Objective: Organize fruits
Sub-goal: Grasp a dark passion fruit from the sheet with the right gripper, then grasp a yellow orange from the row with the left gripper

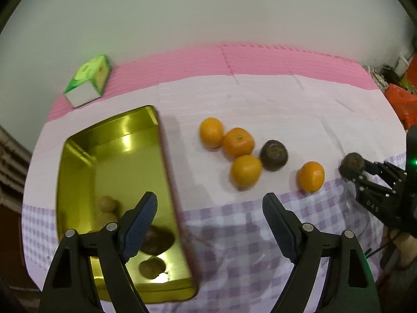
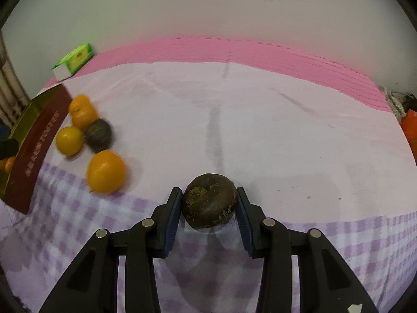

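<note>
- Right wrist view: the right tool (image 2: 209,203) is closed on a dark brown round fruit (image 2: 208,199), one blue pad against each side of it, low over the edge where the pale sheet (image 2: 260,130) meets the purple checked cloth (image 2: 338,237) on the desk.
- Left wrist view: the left tool (image 1: 209,224) stands wide open with nothing between its pads, its left finger over the gold tin (image 1: 78,156) and its right finger over the checked cloth.
- Inside the tin lie a few brownish fruits (image 1: 152,267), partly hidden and blurred.
- Four oranges (image 1: 238,142) and a second dark fruit (image 1: 274,155) lie on the pale sheet to the right of the tin; three oranges and the dark fruit cluster together, and the fourth orange (image 1: 311,176) sits apart, between the cluster and the right tool.
- A green and white box (image 1: 88,83) lies on the pink mat (image 1: 260,60) behind the tin.
</note>
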Demonstrator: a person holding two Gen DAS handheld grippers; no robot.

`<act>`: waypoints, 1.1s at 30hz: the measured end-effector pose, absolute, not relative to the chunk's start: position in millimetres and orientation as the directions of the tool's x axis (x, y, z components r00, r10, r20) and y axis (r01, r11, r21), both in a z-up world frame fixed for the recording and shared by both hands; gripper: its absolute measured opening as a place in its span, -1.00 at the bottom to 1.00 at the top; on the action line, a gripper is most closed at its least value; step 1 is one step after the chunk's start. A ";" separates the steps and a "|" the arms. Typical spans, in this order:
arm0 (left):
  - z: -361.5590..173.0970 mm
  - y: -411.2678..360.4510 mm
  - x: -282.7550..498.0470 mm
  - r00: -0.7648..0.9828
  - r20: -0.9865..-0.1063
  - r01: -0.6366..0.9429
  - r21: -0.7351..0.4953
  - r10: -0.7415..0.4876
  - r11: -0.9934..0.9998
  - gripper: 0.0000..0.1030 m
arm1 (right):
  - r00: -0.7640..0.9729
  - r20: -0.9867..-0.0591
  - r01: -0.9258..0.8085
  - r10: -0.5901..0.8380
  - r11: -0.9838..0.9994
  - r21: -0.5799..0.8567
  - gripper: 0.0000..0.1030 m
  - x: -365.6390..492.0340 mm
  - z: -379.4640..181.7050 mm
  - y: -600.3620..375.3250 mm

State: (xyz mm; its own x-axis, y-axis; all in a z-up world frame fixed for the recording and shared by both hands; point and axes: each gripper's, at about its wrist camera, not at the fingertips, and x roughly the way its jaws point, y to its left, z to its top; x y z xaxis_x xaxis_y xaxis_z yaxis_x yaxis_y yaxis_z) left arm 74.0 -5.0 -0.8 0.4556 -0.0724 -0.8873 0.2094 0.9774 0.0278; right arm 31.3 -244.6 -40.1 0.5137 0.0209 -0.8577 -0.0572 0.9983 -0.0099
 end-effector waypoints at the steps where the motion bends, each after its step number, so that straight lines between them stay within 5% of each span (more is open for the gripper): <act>1: -4.0 -9.0 77.0 0.448 -0.891 0.214 0.027 -0.074 0.977 0.61 | 0.521 -0.853 -0.049 0.021 0.999 -0.005 -0.27 32.7 -40.5 -250.1; 7: -20.5 -25.8 92.1 0.412 -0.908 0.238 0.030 -0.073 0.971 0.55 | 0.550 -0.835 -0.032 0.014 0.999 -0.005 -0.26 35.5 -42.7 -257.7; 14: -37.3 -36.3 108.4 0.375 -0.924 0.261 0.033 -0.070 0.965 0.15 | 0.570 -0.822 -0.030 0.013 1.000 -0.005 -0.25 37.3 -45.6 -252.4; 23: -51.8 -47.5 124.7 0.347 -0.934 0.288 0.027 -0.078 0.957 0.06 | 0.584 -0.812 -0.028 0.016 1.000 0.000 -0.24 30.6 -45.4 -259.9; 28: -59.5 -50.9 129.6 0.323 -0.941 0.297 0.002 -0.098 0.955 -0.22 | 0.587 -0.809 -0.029 0.017 1.000 0.000 -0.24 31.1 -45.5 -259.7; 33: -59.3 -52.3 124.5 0.335 -0.938 0.304 0.016 -0.091 0.953 -0.22 | 0.589 -0.808 -0.028 0.014 1.000 -0.003 -0.24 30.5 -45.8 -259.6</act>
